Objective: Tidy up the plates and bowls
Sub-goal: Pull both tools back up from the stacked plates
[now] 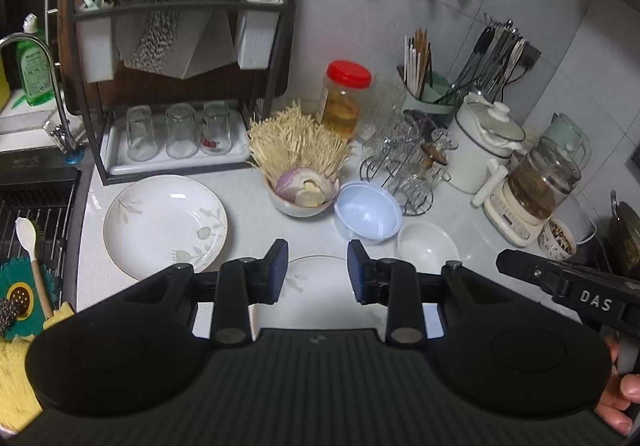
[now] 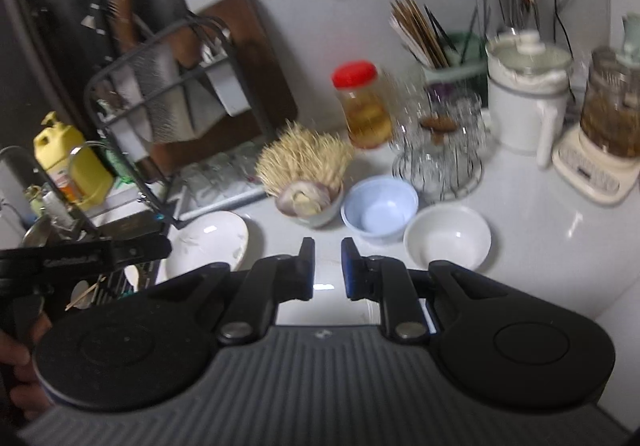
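Note:
A white floral plate [image 1: 166, 224] lies on the counter left of centre; it also shows in the right wrist view [image 2: 208, 242]. A second white plate [image 1: 316, 278] lies under and between my left gripper's fingers. A pale blue bowl [image 1: 368, 214] [image 2: 380, 208] and a white bowl [image 1: 428, 246] [image 2: 448, 236] sit side by side to the right. My left gripper [image 1: 317, 272] is open and empty above the second plate. My right gripper [image 2: 327, 266] is open and empty, hovering in front of the bowls.
A small bowl with onion and a straw brush [image 1: 302, 182] stands behind the plates. A black dish rack [image 1: 176, 94] with upturned glasses stands at the back left. A red-lidded jar [image 1: 344, 98], wire cup holder [image 1: 404, 170], white pot [image 1: 484, 142] and kettle [image 1: 536, 190] crowd the right. The sink [image 1: 36, 214] is at left.

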Tool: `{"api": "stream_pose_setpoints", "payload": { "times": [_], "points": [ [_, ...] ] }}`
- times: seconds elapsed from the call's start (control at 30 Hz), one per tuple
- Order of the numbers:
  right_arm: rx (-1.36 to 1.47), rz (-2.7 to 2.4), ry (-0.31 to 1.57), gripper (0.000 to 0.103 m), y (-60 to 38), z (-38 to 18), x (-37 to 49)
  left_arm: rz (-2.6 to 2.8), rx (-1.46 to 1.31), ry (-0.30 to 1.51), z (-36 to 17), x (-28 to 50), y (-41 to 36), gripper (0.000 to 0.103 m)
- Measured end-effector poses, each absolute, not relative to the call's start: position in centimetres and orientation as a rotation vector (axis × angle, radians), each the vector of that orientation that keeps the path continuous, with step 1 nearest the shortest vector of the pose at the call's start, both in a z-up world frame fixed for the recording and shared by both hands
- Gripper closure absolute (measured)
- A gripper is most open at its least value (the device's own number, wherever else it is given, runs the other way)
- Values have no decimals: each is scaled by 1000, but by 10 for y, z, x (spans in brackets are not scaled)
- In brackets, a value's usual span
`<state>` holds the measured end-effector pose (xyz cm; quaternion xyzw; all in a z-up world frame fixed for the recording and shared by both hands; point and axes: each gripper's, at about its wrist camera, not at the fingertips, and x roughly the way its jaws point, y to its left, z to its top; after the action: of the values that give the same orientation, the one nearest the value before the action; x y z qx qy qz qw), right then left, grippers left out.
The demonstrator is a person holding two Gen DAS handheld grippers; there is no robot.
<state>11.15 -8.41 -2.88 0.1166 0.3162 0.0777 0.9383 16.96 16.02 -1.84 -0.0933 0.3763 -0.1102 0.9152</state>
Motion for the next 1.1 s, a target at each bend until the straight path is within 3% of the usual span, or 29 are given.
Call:
{"api": "stream_pose_setpoints", "payload": {
  "times": [0.33, 1.1],
  "points": [
    [190, 223, 562, 85, -101, -25, 65, -199, -200, 771, -18, 118, 134, 67],
    [118, 370, 607, 85, -132, -55, -8, -22, -261, 847, -56, 16, 91, 64]
  ]
}}
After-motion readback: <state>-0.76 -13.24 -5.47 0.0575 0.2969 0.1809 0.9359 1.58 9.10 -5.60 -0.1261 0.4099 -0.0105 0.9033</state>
